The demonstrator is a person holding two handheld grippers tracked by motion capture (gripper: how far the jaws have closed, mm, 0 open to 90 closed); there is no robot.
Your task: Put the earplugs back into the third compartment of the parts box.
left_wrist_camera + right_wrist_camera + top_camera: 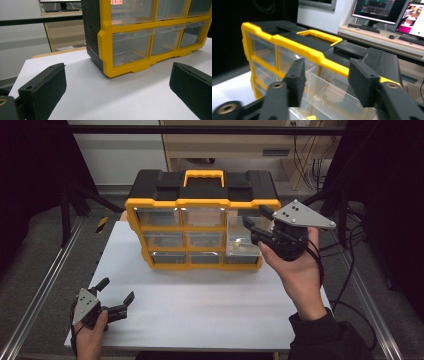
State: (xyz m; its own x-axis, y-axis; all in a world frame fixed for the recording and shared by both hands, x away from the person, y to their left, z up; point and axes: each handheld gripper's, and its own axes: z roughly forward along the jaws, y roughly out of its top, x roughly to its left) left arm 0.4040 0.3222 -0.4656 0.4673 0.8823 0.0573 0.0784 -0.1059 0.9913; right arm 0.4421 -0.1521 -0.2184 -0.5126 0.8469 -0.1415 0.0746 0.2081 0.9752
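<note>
A yellow and black organizer (200, 200) with clear drawers stands upright on the white table (200, 310). Its carry handle (203, 174) lies on top. In the right column a clear drawer (242, 239) sticks out toward me, and something small and yellow (239, 241) lies inside it. My right gripper (256, 218) hovers open just above that drawer. In the right gripper view the fingers (297, 77) frame the drawer (332, 97) with nothing between them. My left gripper (116, 290) rests open near the table's front left, well away from the organizer (140, 32).
Metal rails (45, 285) run along both sides of the table. A wooden desk with monitors (384, 10) stands behind the organizer. Cables hang at the right (350, 265). The white surface in front of the organizer is bare.
</note>
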